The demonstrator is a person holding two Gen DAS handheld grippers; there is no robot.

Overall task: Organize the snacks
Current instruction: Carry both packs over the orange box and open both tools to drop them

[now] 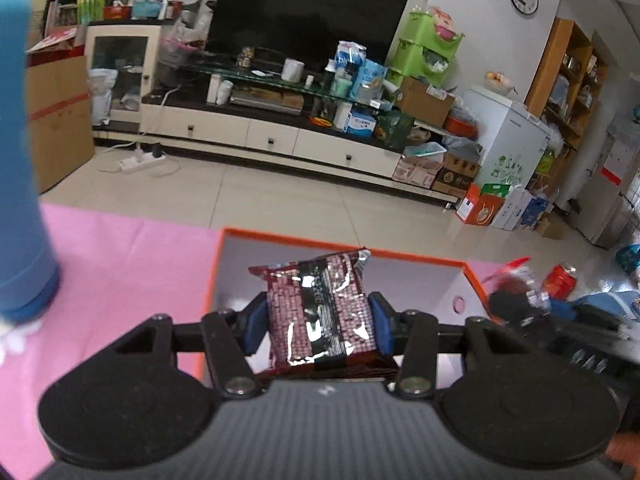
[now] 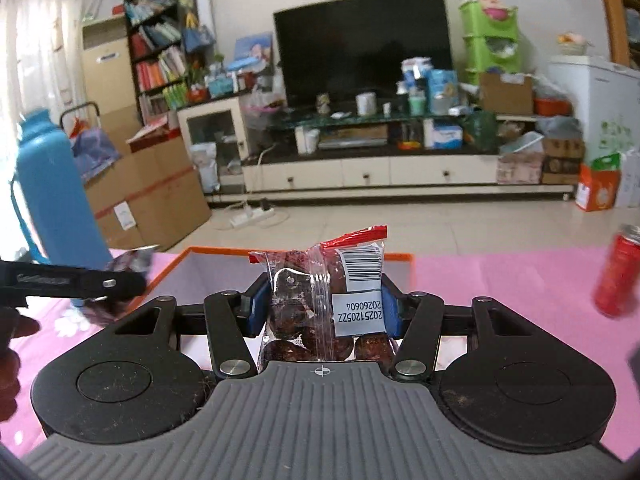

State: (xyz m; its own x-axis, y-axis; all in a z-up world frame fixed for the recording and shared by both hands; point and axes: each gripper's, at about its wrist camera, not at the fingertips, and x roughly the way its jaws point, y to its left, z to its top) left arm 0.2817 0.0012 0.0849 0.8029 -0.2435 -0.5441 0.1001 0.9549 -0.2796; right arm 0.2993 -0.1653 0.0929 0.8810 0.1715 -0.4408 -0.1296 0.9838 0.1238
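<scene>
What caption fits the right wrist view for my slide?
Right tongs shut on a clear date packet above the orange-rimmed box, red can standing nearby.

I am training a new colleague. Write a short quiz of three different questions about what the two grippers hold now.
1. True or false: the left gripper is shut on a dark red foil snack packet.
2. What does the right gripper hold?
3. Choose: the orange-rimmed box lies (a) behind both packets, (b) on the floor.

Key: 1 true. 2 a clear packet of dark dried fruit with a barcode. 3 a.
</scene>
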